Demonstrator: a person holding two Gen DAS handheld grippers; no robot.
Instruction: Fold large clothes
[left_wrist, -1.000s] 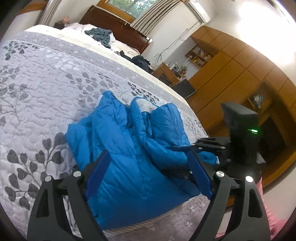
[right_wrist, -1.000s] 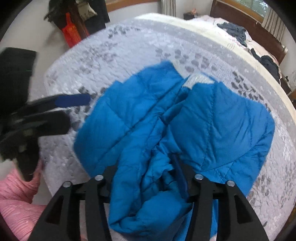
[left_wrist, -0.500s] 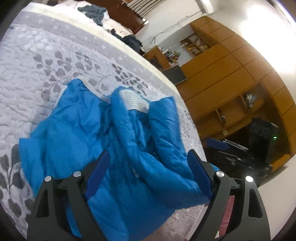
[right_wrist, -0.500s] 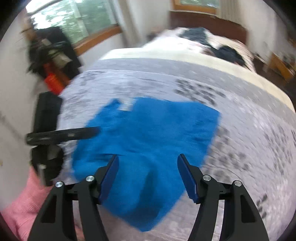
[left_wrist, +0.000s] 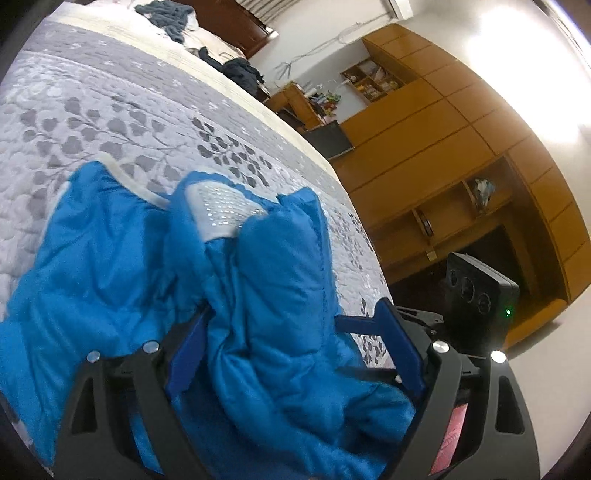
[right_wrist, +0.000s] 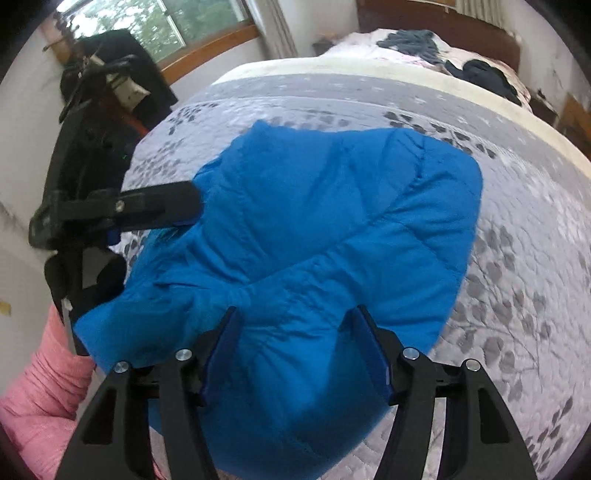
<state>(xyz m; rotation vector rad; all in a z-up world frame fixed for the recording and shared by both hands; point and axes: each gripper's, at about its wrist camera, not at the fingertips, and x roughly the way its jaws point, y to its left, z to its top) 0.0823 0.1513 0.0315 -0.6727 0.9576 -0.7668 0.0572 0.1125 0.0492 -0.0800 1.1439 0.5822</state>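
A bright blue puffer jacket (left_wrist: 280, 295) lies bunched on the grey leaf-patterned quilt (left_wrist: 110, 118), its pale collar lining (left_wrist: 221, 210) facing up. My left gripper (left_wrist: 291, 347) is open, its fingers straddling a puffy fold at the jacket's near edge. In the right wrist view the jacket (right_wrist: 332, 221) shows a smoother quilted side. My right gripper (right_wrist: 295, 350) is open, low over the near hem, with fabric between its fingers. The left gripper (right_wrist: 159, 206) appears side-on there, touching the jacket's left edge. The right gripper's body (left_wrist: 476, 295) shows beside the bed.
Dark clothes (right_wrist: 484, 77) lie heaped near the pillows at the head of the bed. Wooden cabinets (left_wrist: 461, 147) line the wall past the bed's right side. A loaded coat rack (right_wrist: 110, 81) stands by the window. A pink sleeve (right_wrist: 40, 387) is at lower left.
Both grippers have come down closer onto the jacket's near edge. The right wrist view swung away and back, and the jacket now looks flatter from that side.
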